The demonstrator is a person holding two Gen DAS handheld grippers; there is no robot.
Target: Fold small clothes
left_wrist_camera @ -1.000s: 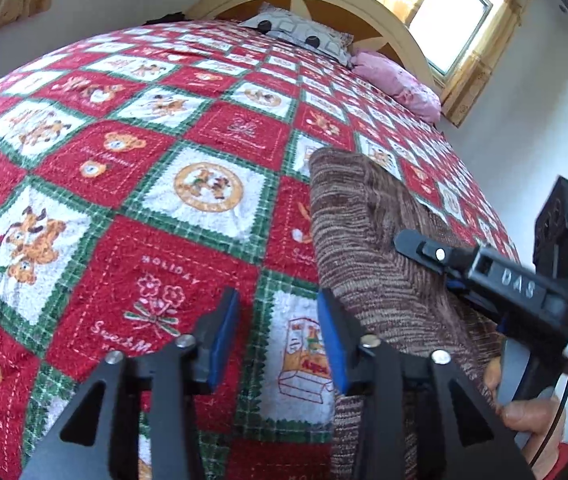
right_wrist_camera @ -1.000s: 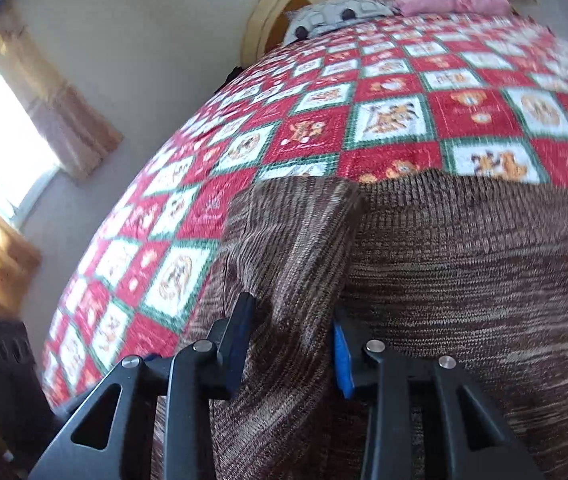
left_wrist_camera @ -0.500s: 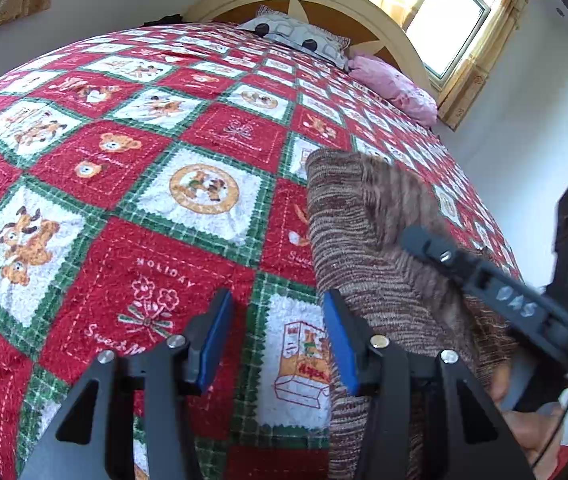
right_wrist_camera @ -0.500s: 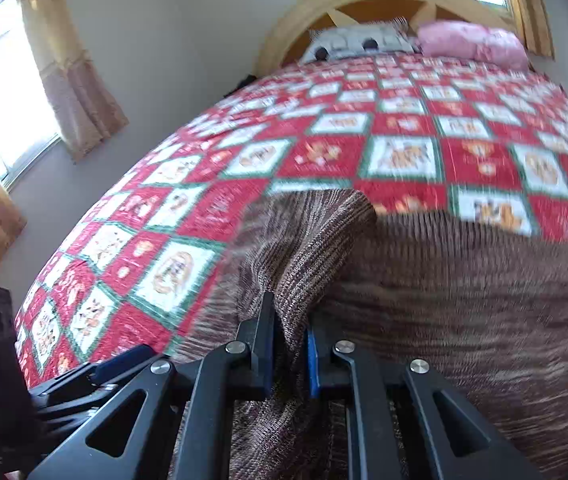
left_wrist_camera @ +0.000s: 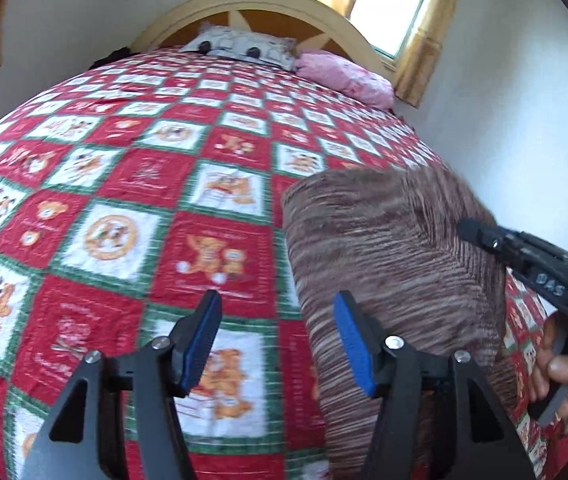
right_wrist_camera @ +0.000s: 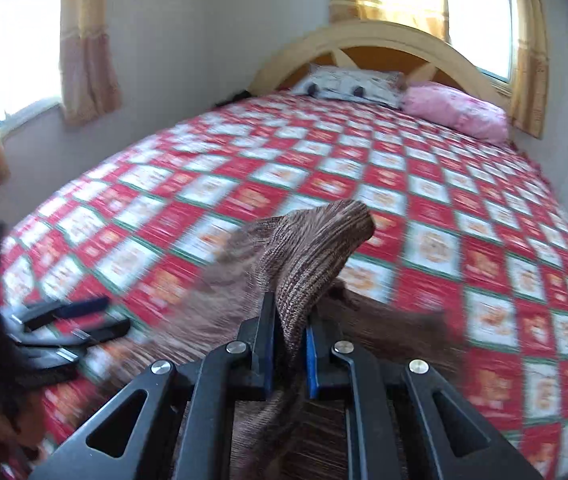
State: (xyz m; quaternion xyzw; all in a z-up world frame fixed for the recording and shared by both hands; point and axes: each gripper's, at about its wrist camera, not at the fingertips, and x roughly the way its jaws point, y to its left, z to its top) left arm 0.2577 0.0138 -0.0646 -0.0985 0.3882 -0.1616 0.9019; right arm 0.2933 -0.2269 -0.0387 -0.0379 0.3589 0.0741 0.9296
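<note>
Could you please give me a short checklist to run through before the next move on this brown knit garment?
1. Right gripper clamped on the brown knit garment: ok, a fold of knit is pinched between its pads.
2. Held fold clear of the quilt: ok, the gripped part stands up off the bed.
3. Left gripper free: ok, its jaws are opening with only quilt between them.
4. Left gripper lined up with the garment: not ok, the knit edge lies off to its right side.
5. Rest of the garment lying flat: cannot tell, the picture is blurred there.
6. Landing area on the quilt bare: ok.
</note>
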